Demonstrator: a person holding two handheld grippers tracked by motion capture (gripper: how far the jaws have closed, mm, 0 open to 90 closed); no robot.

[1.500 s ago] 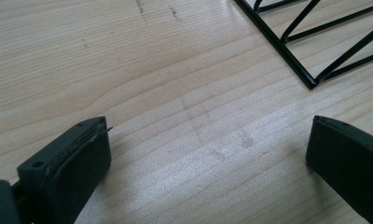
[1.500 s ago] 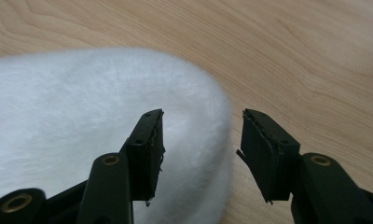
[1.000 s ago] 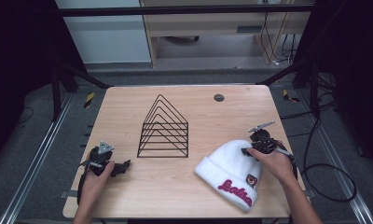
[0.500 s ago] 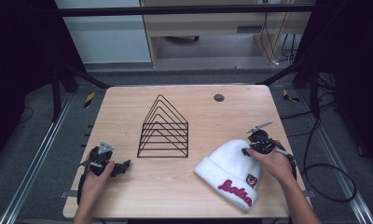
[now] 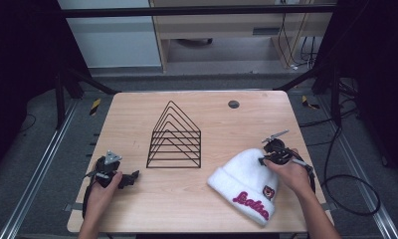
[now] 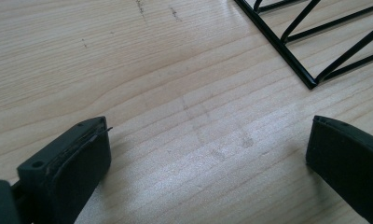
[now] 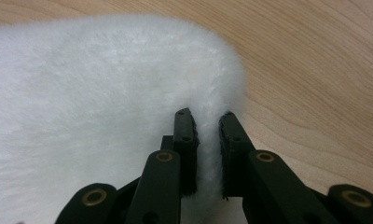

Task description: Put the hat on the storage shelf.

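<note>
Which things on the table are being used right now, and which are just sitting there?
In use:
- white hat, its fluffy edge pinched in the right gripper, whose jaws have just been closing on it
- right gripper

Just sitting there:
- black wire rack
- small dark disc near the table's far edge
- left gripper, open over bare wood

I am working in a lab-style recording bay: a bare light-wood table (image 5: 197, 199) stands on grey carpet, framed by black metal struts (image 5: 87, 82) and dark curtains at left and right. Black cables (image 5: 346, 179) loop across the floor at right, aluminium rails (image 5: 35, 172) run along the left, and yellow-black hazard tape (image 5: 95, 106) marks the floor beyond.
</note>
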